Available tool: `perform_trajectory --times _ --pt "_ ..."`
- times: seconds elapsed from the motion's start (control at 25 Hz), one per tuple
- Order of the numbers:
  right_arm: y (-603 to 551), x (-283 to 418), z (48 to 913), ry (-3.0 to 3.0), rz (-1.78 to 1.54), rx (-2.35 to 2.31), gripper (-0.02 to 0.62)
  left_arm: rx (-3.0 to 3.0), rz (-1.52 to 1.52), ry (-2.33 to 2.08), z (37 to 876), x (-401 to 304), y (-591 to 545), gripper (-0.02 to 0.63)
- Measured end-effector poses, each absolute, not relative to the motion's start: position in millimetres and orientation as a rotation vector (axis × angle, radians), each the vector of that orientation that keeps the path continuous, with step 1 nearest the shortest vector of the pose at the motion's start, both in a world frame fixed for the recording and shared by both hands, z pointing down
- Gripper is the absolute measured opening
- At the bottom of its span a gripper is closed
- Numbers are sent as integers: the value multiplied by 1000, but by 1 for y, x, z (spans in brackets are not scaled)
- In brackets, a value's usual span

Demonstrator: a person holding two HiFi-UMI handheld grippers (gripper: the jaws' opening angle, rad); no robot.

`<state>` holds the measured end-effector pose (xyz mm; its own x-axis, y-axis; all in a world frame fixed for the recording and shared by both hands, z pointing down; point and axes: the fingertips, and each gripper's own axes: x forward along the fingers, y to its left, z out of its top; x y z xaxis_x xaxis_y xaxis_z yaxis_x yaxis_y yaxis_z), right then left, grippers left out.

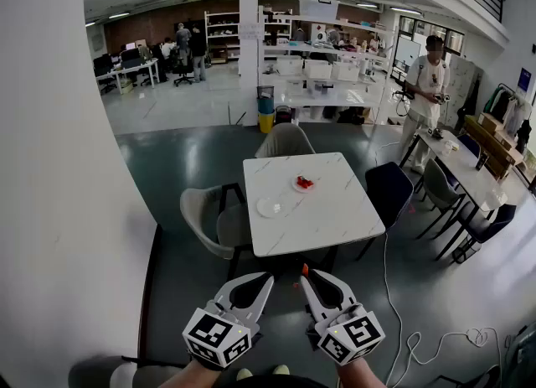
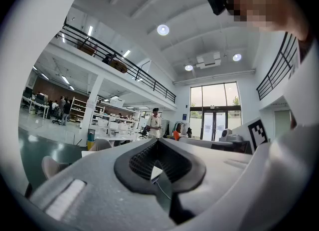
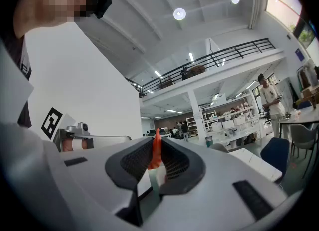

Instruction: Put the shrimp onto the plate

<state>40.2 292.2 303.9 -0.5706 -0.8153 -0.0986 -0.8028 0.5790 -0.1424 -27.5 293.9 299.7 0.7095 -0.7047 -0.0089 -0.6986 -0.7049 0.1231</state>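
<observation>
A white marble table (image 1: 322, 219) stands ahead, well beyond both grippers. On it a small plate (image 1: 304, 183) carries a red shrimp (image 1: 305, 182), and an empty white plate (image 1: 270, 206) lies nearer its left edge. My right gripper (image 1: 304, 275) is held low in front of me, shut on a thin orange shrimp (image 3: 156, 150) that pokes out past the jaw tips (image 1: 305, 270). Beside it, my left gripper (image 1: 267, 277) is shut with nothing between its jaws (image 2: 157, 141). Both grippers hang over the floor, short of the table's near edge.
A grey chair (image 1: 209, 223) sits at the table's left, another grey chair (image 1: 285, 139) at its far side, and a dark blue chair (image 1: 392, 189) at its right. A white wall (image 1: 67, 168) runs along my left. A person (image 1: 427, 85) stands far right. A cable (image 1: 394, 319) trails on the floor.
</observation>
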Motion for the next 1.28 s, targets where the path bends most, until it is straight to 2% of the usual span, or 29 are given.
perform_trajectory --times 1.28 --pt "247 73 322 2628 -218 -1294 58 2771 -43 -1249 320 16 246 8"
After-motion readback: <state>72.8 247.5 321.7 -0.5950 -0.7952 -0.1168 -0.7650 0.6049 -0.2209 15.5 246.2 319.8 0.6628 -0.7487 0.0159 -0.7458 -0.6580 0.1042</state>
